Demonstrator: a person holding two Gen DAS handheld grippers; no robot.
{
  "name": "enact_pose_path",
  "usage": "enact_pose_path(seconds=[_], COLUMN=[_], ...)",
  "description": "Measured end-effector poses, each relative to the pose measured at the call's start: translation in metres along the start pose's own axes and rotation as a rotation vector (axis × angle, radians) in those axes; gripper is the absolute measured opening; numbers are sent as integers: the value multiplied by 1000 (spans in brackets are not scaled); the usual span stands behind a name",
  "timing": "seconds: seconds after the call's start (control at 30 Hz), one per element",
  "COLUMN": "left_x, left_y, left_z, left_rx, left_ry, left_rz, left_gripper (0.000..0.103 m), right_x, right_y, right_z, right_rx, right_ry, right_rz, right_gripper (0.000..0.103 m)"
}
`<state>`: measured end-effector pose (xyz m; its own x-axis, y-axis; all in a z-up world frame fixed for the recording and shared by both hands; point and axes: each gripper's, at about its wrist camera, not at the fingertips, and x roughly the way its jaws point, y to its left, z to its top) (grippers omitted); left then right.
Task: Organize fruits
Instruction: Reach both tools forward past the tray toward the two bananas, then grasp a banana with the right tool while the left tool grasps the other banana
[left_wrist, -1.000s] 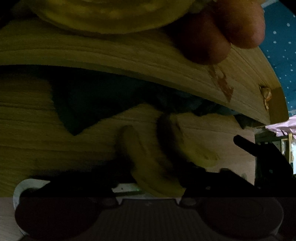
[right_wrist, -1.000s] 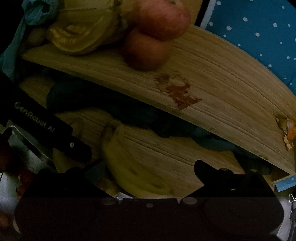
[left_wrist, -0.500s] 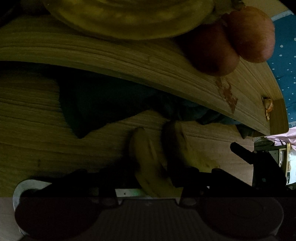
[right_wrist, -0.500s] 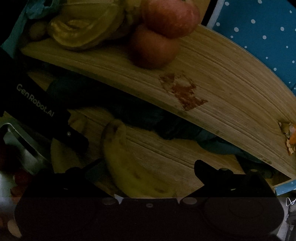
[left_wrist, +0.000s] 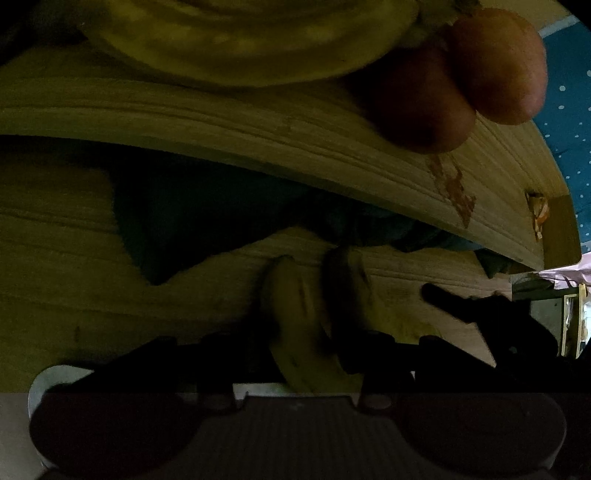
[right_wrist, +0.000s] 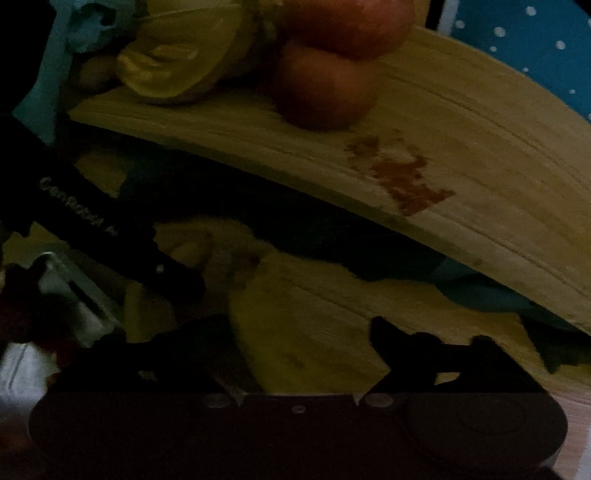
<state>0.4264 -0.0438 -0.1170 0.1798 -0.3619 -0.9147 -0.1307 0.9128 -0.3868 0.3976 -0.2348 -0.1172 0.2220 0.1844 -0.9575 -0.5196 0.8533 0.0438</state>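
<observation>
The scene is very dim. A small bunch of yellow bananas (left_wrist: 299, 325) lies on the lower wooden board (left_wrist: 74, 295), and my left gripper (left_wrist: 306, 332) is shut on it. In the right wrist view the same bananas (right_wrist: 295, 332) sit between the spread fingers of my right gripper (right_wrist: 291, 328), which is open. The left gripper's black finger (right_wrist: 177, 277) reaches in from the left there. The right gripper's dark fingertip (left_wrist: 450, 302) shows at the right of the left wrist view. Two red apples (right_wrist: 325, 85) and a yellow star fruit (right_wrist: 177, 70) rest on the upper wooden board (right_wrist: 480, 147).
A dark green cloth (right_wrist: 332, 236) lies between the two boards. The upper board has a reddish stain (right_wrist: 406, 181). A blue polka-dot cloth (right_wrist: 517, 48) covers the surface at the back right. A metal tray (right_wrist: 66, 295) with small red fruits is at the left.
The right gripper has come closer to the bananas, which now fill more of its view. The left gripper keeps its hold, and its finger has shifted right in the right wrist view.
</observation>
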Motion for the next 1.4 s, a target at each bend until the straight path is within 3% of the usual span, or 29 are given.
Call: enact_pose_path(seconds=[0.13,0.43,0.63,0.9,1.4], left_x=[0,1,1,-7,-29], left_y=[0,-9,-9,-13,-27], left_z=[0,1,0,-3,-18], left_rx=[3,35,24,30,82], left_ry=[-2,-8,-13,-35,-93], left_rz=[2,37,41,37,29], left_gripper=[44,43,42,37,35], right_x=[-2,-2,1,-5,-46], right_y=[-1,-12,1,-4,-5], right_z=[-4,-11,-5,-9,-25], right_rx=[1,41,-16,16,130], right_ry=[-20,-32,-31,-60,-223], right_rz=[35,51,62,29,-47], right_gripper=[64,62,48,43,37])
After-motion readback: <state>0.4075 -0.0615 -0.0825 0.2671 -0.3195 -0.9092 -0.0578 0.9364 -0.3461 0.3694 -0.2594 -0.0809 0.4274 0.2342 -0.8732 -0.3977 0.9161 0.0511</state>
